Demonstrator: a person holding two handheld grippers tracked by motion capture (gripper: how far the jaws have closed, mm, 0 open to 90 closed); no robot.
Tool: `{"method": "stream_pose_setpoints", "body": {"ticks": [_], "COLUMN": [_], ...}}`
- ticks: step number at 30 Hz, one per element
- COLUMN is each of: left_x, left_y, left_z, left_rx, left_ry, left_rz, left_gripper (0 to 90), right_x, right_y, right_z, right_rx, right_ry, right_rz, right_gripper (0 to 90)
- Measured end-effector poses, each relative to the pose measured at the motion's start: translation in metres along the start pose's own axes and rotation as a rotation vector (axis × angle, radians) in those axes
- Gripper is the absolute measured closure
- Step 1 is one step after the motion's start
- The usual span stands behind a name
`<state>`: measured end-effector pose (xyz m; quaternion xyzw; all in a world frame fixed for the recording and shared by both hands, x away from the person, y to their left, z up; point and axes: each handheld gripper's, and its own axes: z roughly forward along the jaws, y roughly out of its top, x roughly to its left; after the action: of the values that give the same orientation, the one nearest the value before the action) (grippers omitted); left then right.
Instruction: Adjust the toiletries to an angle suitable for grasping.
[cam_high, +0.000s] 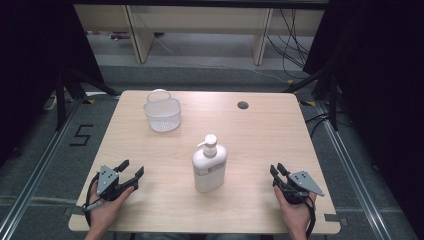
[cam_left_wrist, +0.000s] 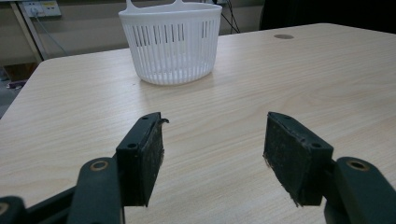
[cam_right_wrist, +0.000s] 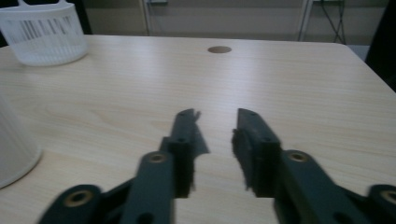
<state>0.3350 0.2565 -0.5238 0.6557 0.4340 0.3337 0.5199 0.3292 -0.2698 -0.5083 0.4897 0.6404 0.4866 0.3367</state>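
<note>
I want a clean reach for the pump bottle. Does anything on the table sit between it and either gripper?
Nothing visible does. The pump bottle stands alone mid-table, with bare wood between it and the left gripper and right gripper. The white basket sits farther back.

A light wood-grain worktop (cam_high: 250, 135) carries two things here. Up at the far left stands a white slatted basket (cam_high: 162, 113), upright. Near the middle stands a white pump bottle (cam_high: 209, 166), well apart from the basket. A small round hole (cam_high: 243, 105) sits near the far edge.
</note>
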Motion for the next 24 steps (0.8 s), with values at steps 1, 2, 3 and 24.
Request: {"method": "stream_pose_setpoints", "body": {"ticks": [1, 2, 3, 24], "left_x": [0.0, 0.001, 0.001, 0.0], "left_y": [0.0, 0.0, 0.0, 0.0], "left_z": [0.001, 0.001, 0.001, 0.001], "left_rx": [-0.008, -0.011, -0.011, 0.003], "left_ry": [-0.002, -0.003, -0.003, -0.013], "left_rz": [-0.005, -0.008, -0.008, -0.017], "left_gripper": [37.6, 37.8, 37.9, 38.4], "right_x": [0.004, 0.004, 0.007, 0.13], "right_y": [0.002, 0.004, 0.006, 0.042], "right_z": [-0.003, -0.003, -0.005, -0.023], "right_rx": [0.012, -0.003, 0.009, -0.032], "right_ry": [0.014, 0.038, 0.052, 0.481], "right_rz": [0.035, 0.003, 0.0, -0.187], "right_gripper": [82.2, 86.7, 90.0, 90.0]}}
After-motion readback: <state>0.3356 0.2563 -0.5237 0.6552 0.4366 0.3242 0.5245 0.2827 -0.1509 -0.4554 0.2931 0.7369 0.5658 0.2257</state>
